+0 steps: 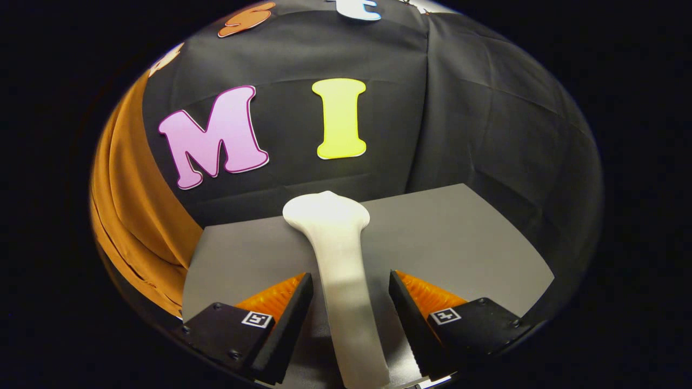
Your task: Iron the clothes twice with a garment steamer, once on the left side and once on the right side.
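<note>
The steamer (342,265), a white, matte thing, lies on the grey table (459,243) with its handle running back between the two fingers of the gripper (350,296) and its broad head pointing away, toward the black cloth wall (486,124). The near end of the handle is cut off below the fingers, so how far it reaches back cannot be told. The face of the steamer's head is turned away or down, and no nozzle or holes can be made out. The fingers stand wide, one on each side of the handle, with a gap of table showing between each finger and the handle; neither finger presses on it. Whether the fingers rest on the table or hang just above it cannot be told. To the left of the steamer, past the table's left edge, an orange-brown cloth (130,216) hangs in long folds; its top and bottom run out of sight, and whether it is a shirt, a skirt or plain fabric is hard to say. It is well apart from the steamer's head. Behind the steamer the wall drops to meet the table's far edge, and to the right a fold in the wall runs down beside the table's far corner.
</note>
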A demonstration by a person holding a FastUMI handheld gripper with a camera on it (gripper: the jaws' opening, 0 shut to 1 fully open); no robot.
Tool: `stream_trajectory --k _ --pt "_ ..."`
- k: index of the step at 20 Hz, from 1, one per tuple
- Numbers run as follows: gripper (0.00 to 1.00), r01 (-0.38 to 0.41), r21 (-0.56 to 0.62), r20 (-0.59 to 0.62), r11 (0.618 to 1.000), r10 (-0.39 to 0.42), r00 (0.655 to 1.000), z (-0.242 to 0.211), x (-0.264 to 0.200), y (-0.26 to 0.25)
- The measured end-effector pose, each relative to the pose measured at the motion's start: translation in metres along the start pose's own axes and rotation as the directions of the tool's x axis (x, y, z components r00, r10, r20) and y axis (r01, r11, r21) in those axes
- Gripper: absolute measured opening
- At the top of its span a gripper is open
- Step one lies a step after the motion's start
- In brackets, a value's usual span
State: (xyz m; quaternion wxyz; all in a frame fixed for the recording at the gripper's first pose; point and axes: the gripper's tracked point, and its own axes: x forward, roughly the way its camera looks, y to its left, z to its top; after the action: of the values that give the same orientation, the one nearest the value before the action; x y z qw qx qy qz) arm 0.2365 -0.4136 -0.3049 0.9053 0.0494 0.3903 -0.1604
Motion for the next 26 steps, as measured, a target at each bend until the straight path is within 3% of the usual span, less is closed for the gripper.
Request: stream_trajectory --k 1,3,5,10,16,26 --pt "0.9 -0.004 -0.002 -0.013 1.0 0.004 1.0 -0.004 0.003 0.001" --pt "0.78 -0.002 -0.002 -0.041 1.0 0.001 0.999 -0.008 0.004 0.002" --pt "0.56 0.001 0.007 -0.043 1.0 -0.001 0.999 -0.007 0.001 0.001" --pt "0.42 -0.035 0.045 -0.011 0.998 0.036 0.999 -0.002 -0.003 -0.001" --pt "0.42 -0.035 0.108 0.14 0.993 0.02 0.99 0.027 -0.046 -0.011" --pt "0.41 -0.039 0.136 0.343 0.99 -0.01 0.939 0.043 -0.151 0.008"
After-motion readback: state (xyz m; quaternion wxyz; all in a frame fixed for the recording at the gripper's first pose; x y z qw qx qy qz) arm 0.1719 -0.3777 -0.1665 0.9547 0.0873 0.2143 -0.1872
